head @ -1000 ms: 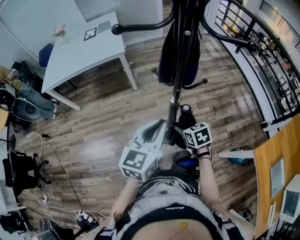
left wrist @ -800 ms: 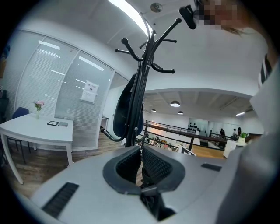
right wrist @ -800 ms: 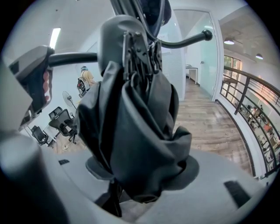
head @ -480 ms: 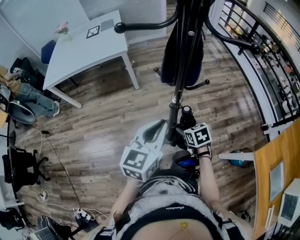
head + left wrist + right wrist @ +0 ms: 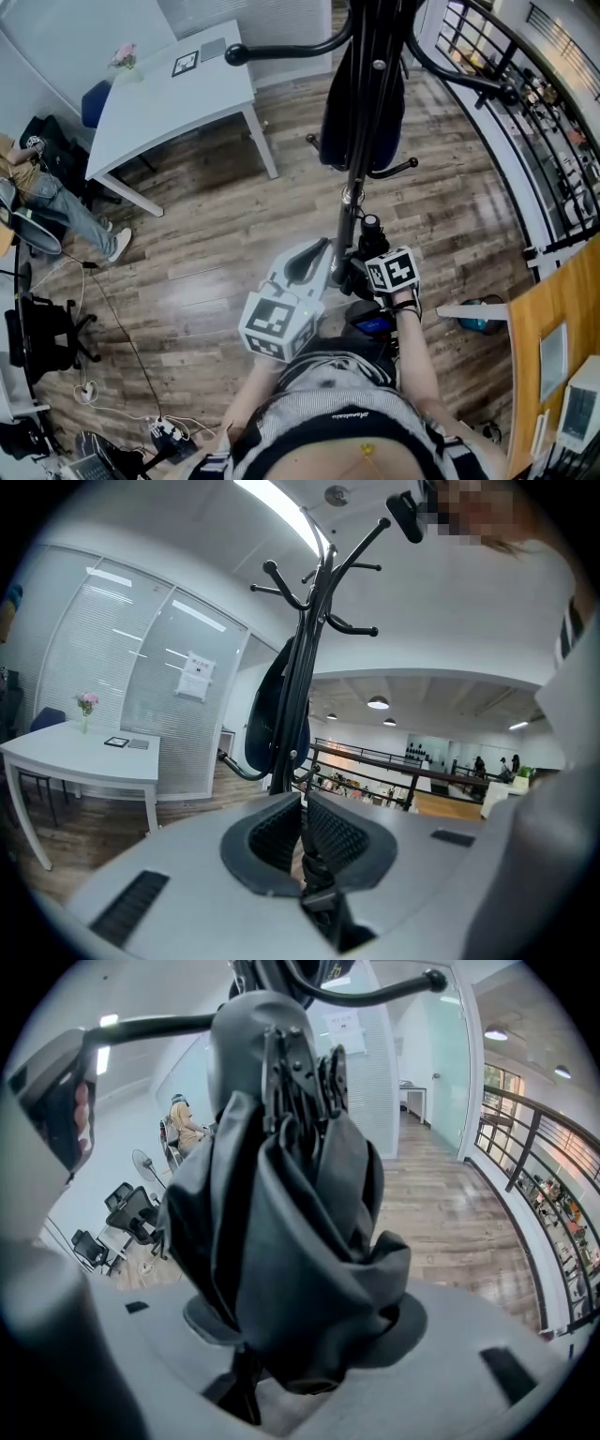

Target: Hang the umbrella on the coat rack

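A folded black umbrella (image 5: pixel 291 1232) fills the right gripper view, its bunched canopy pinched between the jaws of my right gripper (image 5: pixel 300 1344), which is shut on it. In the head view this gripper (image 5: pixel 373 248) points steeply down beside the coat rack's pole (image 5: pixel 349 211), with the umbrella's round black end (image 5: pixel 372 225) above its marker cube. My left gripper (image 5: pixel 302 834) is shut on a thin black strip or rod; which part of the umbrella it is I cannot tell. The black coat rack (image 5: pixel 307 639) rises just ahead, its hooks overhead.
A dark blue bag or garment (image 5: pixel 361 117) hangs on the rack. A white table (image 5: pixel 169 94) stands at the back left. A seated person (image 5: pixel 56 192) and office chairs are at the far left. A black railing (image 5: pixel 506 103) runs along the right.
My right gripper has sunk slightly with the umbrella. The left gripper has stayed put. The seated person at the left has stretched a leg out.
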Motion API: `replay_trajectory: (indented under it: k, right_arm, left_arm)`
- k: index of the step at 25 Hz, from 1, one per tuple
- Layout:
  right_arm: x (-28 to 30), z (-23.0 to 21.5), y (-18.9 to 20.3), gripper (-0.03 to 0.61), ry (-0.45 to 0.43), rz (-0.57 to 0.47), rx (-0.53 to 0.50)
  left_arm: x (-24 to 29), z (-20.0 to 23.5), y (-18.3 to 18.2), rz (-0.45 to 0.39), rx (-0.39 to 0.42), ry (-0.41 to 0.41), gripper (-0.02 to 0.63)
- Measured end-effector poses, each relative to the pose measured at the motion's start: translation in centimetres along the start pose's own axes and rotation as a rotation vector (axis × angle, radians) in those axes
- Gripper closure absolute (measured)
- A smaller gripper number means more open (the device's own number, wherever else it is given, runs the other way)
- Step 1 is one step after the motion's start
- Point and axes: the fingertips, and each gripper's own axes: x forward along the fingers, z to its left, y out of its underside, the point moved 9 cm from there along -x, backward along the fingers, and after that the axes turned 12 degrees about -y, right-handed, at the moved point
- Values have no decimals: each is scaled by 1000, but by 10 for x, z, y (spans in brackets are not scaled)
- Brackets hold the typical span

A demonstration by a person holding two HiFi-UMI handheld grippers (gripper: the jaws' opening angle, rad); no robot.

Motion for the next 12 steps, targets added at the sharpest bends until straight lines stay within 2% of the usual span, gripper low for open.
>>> replay_trajectory:
  k: [12]
  right_arm:
    - [13,-4,9,313,-15,29,3]
  left_arm:
    - [0,0,2,5,4,-3,594]
